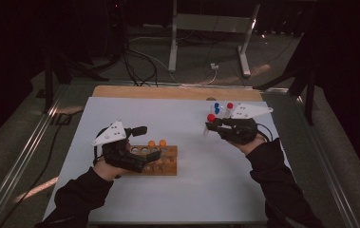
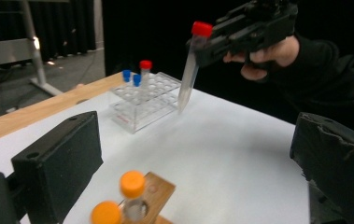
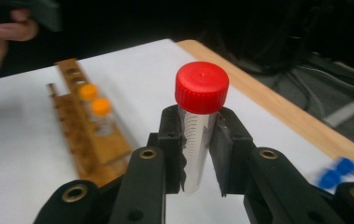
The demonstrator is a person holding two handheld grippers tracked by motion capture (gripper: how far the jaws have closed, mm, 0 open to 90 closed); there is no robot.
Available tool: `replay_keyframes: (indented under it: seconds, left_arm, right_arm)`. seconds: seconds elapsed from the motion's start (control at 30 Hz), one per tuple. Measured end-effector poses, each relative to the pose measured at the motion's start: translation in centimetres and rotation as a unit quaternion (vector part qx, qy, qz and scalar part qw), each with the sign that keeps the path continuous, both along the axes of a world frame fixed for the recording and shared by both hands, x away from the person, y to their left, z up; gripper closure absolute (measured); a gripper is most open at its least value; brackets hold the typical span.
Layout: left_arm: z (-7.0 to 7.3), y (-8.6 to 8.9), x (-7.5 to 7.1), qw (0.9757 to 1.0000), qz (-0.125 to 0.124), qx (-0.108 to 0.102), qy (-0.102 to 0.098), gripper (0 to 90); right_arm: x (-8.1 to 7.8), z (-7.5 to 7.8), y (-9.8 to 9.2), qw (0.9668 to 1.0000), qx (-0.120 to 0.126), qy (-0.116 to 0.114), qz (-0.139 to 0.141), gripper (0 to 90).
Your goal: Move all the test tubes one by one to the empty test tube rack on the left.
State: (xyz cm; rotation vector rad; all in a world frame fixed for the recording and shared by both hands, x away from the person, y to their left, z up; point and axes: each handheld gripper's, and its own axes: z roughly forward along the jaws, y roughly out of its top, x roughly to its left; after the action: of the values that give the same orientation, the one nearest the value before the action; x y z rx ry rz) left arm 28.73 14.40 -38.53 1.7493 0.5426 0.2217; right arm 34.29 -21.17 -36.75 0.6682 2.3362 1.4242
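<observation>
From the high view, the right gripper (image 1: pixel 210 124) held a red-capped tube (image 1: pixel 211 118) above the white mat (image 1: pixel 215 190), just in front of the clear rack (image 1: pixel 222 111) at the far right. The wooden rack (image 1: pixel 168 164) lay well apart to the left, beside the left gripper (image 1: pixel 149 142), whose jaws stood wide with nothing between them. That left hand was much the nearer to the wooden rack; the tube would have to cross the mat leftward to reach it.

In the left gripper view, the tube (image 2: pixel 189 70) hung in the air, cap uppermost, its long axis tilted with the pointed tip lower and toward the clear rack (image 2: pixel 146 100), clear of the mat. Two orange-capped tubes (image 2: pixel 131 193) stood in the wooden rack's near end (image 2: pixel 158 186).

In the right gripper view, the jaws were clamped on the tube (image 3: pixel 198 140) just under its red cap (image 3: pixel 201 87). The wooden rack (image 3: pixel 90 140) lay ahead and to the left, its empty holes probably beyond the orange caps, though the blur made that unsure.
</observation>
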Motion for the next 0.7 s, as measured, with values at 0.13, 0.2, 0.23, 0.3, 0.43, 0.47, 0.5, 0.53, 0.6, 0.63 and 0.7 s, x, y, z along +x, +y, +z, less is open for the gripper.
replay_keyframes:
  seconds: [0.13, 0.2, 0.23, 0.3, 0.43, 0.47, 0.5, 0.53, 0.6, 0.63, 0.7]
  left_arm:
    - [0.4, -0.8, -0.1, 1.0, -0.003, 0.001, -0.007, 5.9]
    - [0.6, -1.2, -0.1, 0.9999, -0.009, -0.002, -0.008, 7.4]
    - [0.6, -1.4, -0.2, 0.9999, -0.009, 0.0, -0.012, 9.0]
    - [0.8, -1.7, -0.2, 0.9998, -0.015, 0.0, -0.015, 12.0]
    - [1.0, -2.3, -0.3, 0.9995, -0.024, 0.002, -0.019, 17.5]
    - [1.0, -2.5, -0.3, 0.9995, -0.023, 0.005, -0.021, 20.5]
    - [1.0, -2.6, -0.3, 0.9995, -0.024, 0.007, -0.02, 22.5]
    - [1.0, -2.7, -0.3, 0.9994, -0.026, 0.008, -0.021, 24.5]
    - [1.0, -2.9, -0.3, 0.9992, -0.03, 0.01, -0.025, 30.2]
    - [1.0, -2.9, -0.4, 0.9991, -0.032, 0.009, -0.026, 32.6]
    - [1.0, -3.2, -0.5, 0.9989, -0.032, 0.014, -0.031, 39.5]
  right_arm:
    - [-1.0, -0.2, 1.7, 0.9994, -0.003, 0.003, 0.034, 75.5]
    - [-1.5, -0.3, 2.5, 0.9987, -0.004, 0.006, 0.05, 75.5]
    - [-1.8, -0.4, 2.9, 0.9983, -0.004, 0.007, 0.058, 75.5]
    - [-2.2, -0.6, 3.6, 0.9974, -0.004, 0.01, 0.071, 75.5]
    - [-2.9, -1.1, 4.9, 0.9953, -0.008, 0.017, 0.095, 75.5]
    - [-3.0, -1.1, 5.2, 0.9948, -0.009, 0.018, 0.1, 75.5]
    - [-3.1, -1.2, 5.5, 0.9942, -0.01, 0.019, 0.105, 75.5]
    - [-3.2, -1.3, 5.7, 0.9938, -0.011, 0.021, 0.109, 75.5]
    - [-3.4, -1.3, 6.2, 0.9928, -0.015, 0.021, 0.117, 75.5]
    - [-3.5, -1.3, 6.4, 0.9924, -0.015, 0.022, 0.12, 75.4]
    - [-3.6, -1.4, 6.7, 0.9915, -0.015, 0.024, 0.127, 75.5]
